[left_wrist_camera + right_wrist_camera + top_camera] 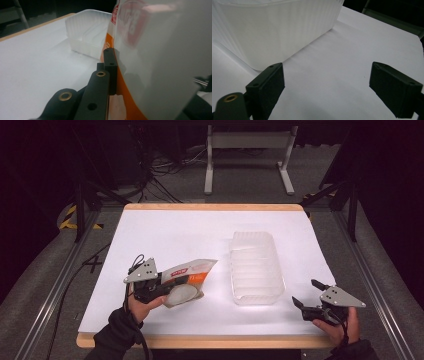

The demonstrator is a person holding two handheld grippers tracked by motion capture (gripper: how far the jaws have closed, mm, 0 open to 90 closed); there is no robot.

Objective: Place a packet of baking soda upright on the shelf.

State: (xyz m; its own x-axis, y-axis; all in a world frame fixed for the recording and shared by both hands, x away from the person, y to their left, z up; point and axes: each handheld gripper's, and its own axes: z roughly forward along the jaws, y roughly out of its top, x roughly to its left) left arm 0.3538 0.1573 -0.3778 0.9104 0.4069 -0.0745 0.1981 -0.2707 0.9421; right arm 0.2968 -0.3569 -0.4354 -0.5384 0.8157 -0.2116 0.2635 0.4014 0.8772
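A white and orange pouch (192,271) with a red logo hangs tilted just above the white table (175,230) at the front left. My left gripper (167,289) is shut on its lower end. In the left gripper view the pouch (155,62) stands close up against one black finger (110,67), and the other finger is hidden behind it. An empty translucent plastic tub (257,296) lies right of centre, apart from the pouch. My right gripper (305,292) rests open at the front right, its jaws wide apart over bare table (327,80) beside the tub's ribbed wall (274,30).
The tub (85,32) lies ahead of the pouch in the left gripper view. Beyond the table's far edge stand a grey metal frame (247,155) and loose cables (165,167) on the floor. Dark rails run along both sides of the table.
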